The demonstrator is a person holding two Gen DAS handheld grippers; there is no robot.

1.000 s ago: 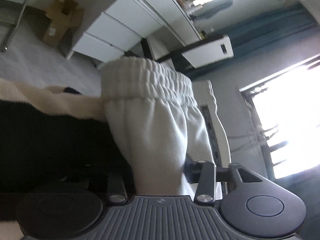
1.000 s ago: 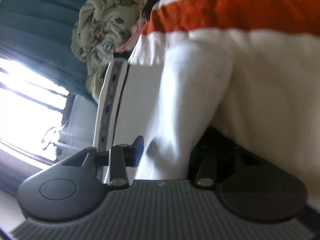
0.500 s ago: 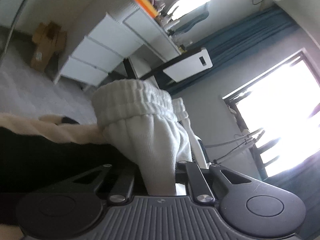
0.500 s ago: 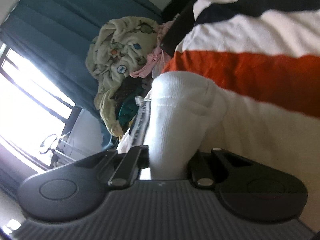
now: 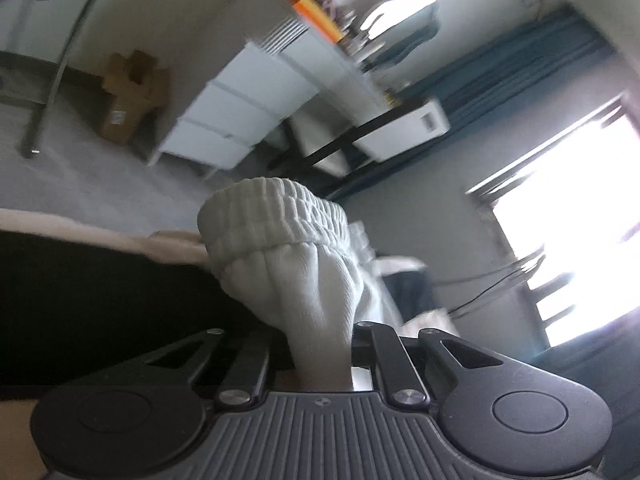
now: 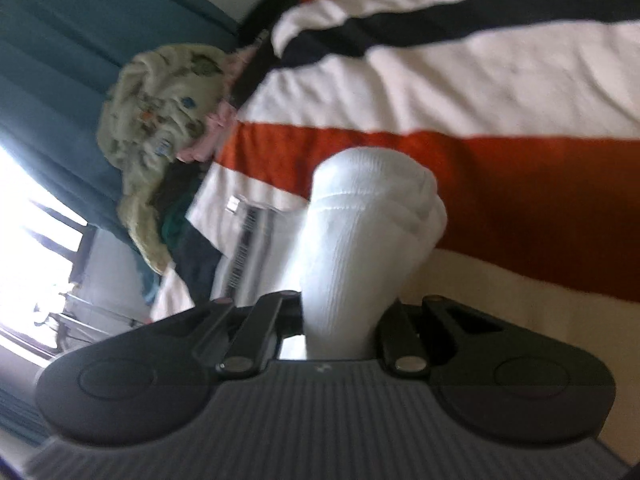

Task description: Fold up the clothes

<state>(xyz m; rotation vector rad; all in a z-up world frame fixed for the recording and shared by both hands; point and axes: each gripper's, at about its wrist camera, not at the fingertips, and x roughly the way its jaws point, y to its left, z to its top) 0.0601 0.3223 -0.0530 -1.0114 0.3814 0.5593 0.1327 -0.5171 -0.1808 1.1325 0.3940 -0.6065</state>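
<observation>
A white ribbed garment with an elastic waistband (image 5: 276, 216) bunches up out of my left gripper (image 5: 320, 356), which is shut on the cloth just below the band. In the right wrist view another part of the white garment (image 6: 360, 240) with a stitched hem rises from my right gripper (image 6: 340, 332), shut on it too. Both fingertips are hidden by the bunched cloth. Beneath the right gripper lies a spread with orange, white and dark stripes (image 6: 500, 168).
A black and cream cloth (image 5: 100, 300) lies left of the left gripper. White drawers (image 5: 240, 112), a cardboard box (image 5: 128, 108) and a bright window (image 5: 572, 240) stand beyond. A heap of clothes (image 6: 160, 120) sits by teal curtains (image 6: 72, 40).
Both grippers' jaws closed onto the white garment, which now stands bunched and narrower between them. Both views have lifted and pulled back, showing more room and more striped spread.
</observation>
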